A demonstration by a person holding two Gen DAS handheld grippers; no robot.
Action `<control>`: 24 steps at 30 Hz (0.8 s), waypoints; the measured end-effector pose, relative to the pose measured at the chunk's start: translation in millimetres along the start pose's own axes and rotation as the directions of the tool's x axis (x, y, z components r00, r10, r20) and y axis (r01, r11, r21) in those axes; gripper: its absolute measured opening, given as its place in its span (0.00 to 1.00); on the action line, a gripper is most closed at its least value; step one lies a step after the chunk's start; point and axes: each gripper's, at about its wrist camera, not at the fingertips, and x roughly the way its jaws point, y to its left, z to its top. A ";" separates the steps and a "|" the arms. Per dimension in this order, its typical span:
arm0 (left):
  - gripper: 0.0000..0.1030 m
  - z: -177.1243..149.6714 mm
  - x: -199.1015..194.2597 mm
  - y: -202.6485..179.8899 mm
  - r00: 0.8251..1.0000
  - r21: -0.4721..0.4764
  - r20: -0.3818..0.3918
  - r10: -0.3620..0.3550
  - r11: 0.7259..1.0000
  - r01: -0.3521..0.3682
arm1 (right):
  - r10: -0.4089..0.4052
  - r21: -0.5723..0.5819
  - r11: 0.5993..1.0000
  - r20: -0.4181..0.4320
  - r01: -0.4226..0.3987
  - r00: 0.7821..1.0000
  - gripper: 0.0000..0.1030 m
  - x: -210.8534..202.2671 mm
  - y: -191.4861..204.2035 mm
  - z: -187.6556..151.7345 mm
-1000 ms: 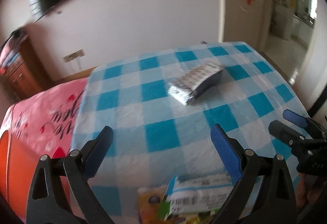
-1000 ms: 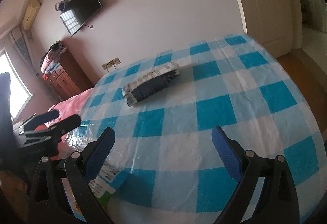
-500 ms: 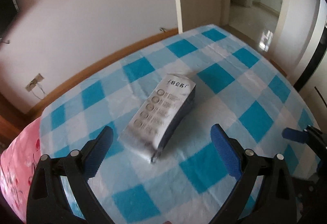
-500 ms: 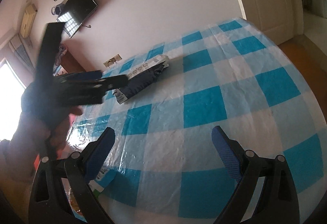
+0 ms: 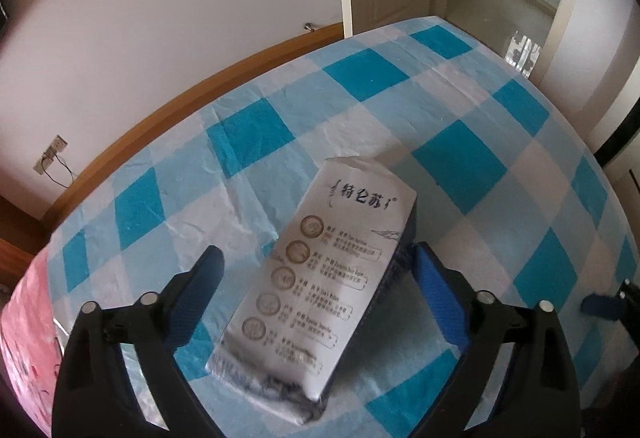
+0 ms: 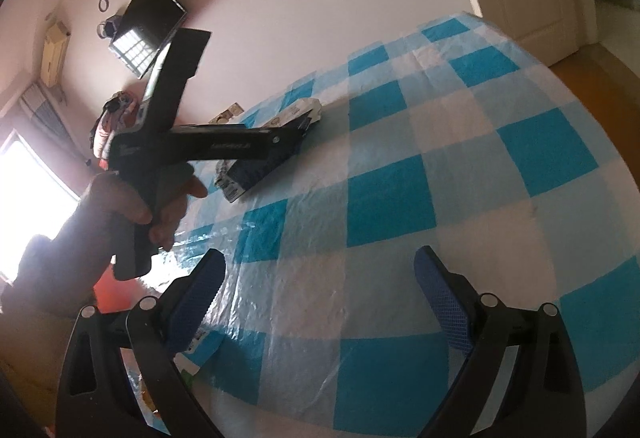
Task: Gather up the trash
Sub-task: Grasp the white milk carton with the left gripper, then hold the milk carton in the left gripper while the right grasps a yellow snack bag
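A long white packet with a dark side and printed circles lies on the blue-and-white checked tablecloth. My left gripper points steeply down and straddles it, its jaws closing. The right pad is close against the packet's dark side; a gap remains at the left pad. In the right wrist view a hand holds that left gripper over the packet. My right gripper stands open over bare cloth near the table's front edge.
A second green-and-white packet lies at the front left edge of the table, partly behind my right gripper's finger. Pink bedding borders the table on the left. A wall with a wooden skirting runs behind it.
My left gripper has moved forward and down over the white packet, which now lies between its jaws, and the jaws have narrowed. The right gripper has hardly shifted.
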 end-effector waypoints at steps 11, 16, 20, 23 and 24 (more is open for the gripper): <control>0.66 -10.2 -3.1 -2.0 0.999 -0.060 0.005 0.035 0.998 -0.034 | 0.132 -0.125 0.982 -0.078 -0.141 0.988 0.91 7.6 31.2 -9.5; 0.66 -22.1 -25.0 10.3 0.999 -0.124 0.040 0.033 0.992 -0.028 | 0.194 -0.180 0.958 -0.162 -0.222 0.968 0.91 18.2 50.6 -20.8; 0.66 -34.8 -46.4 24.1 0.996 -0.174 0.068 0.061 0.984 -0.048 | 0.215 -0.219 0.940 -0.216 -0.261 0.953 0.91 25.1 64.9 -29.2; 0.65 -51.4 -67.8 34.5 0.991 -0.222 0.097 0.089 0.973 -0.065 | 0.227 -0.240 0.928 -0.243 -0.285 0.943 0.92 25.5 72.6 -34.4; 0.65 -56.2 -73.6 37.7 0.990 -0.236 0.105 0.095 0.969 -0.068 | 0.232 -0.240 0.925 -0.253 -0.294 0.939 0.91 25.4 74.5 -36.2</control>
